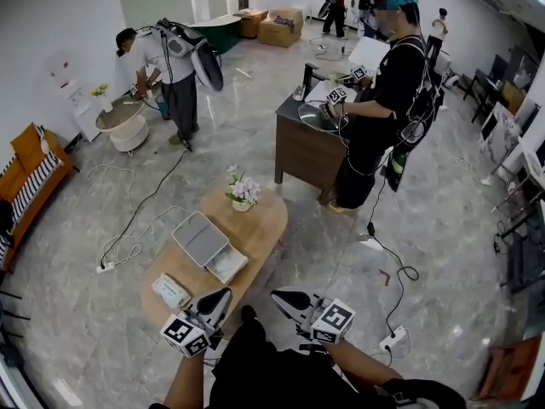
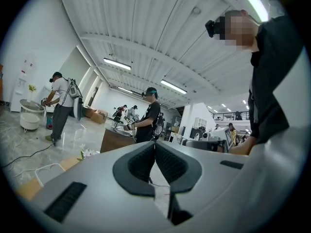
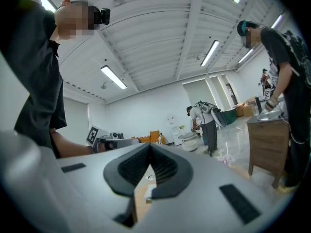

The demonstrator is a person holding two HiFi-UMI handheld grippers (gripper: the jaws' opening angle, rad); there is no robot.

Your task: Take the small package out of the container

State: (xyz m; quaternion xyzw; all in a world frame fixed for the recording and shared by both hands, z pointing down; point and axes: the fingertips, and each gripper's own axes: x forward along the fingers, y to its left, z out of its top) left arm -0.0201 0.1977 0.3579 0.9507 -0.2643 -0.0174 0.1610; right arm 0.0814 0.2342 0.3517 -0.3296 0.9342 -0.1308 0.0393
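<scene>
A large open hall set out with scattered home furniture is shown. A glossy grey marble-patterned floor (image 1: 443,228) is strewn with trailing power cables (image 1: 136,216). Brown cardboard boxes (image 1: 281,28) are stacked at 12 o'clock. Persons wearing backpack rigs (image 1: 166,66) are stationed at a dark wooden sink cabinet (image 1: 302,147) at 1 o'clock and a round white side table (image 1: 123,126) at 10 o'clock.

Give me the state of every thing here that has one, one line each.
left tool: shut, empty.
right tool: shut, empty.
container: on the table, gray lid shifted aside, white inside partly uncovered.
small package: lying flat on the table, outside the container.
flower pot: upright.
</scene>
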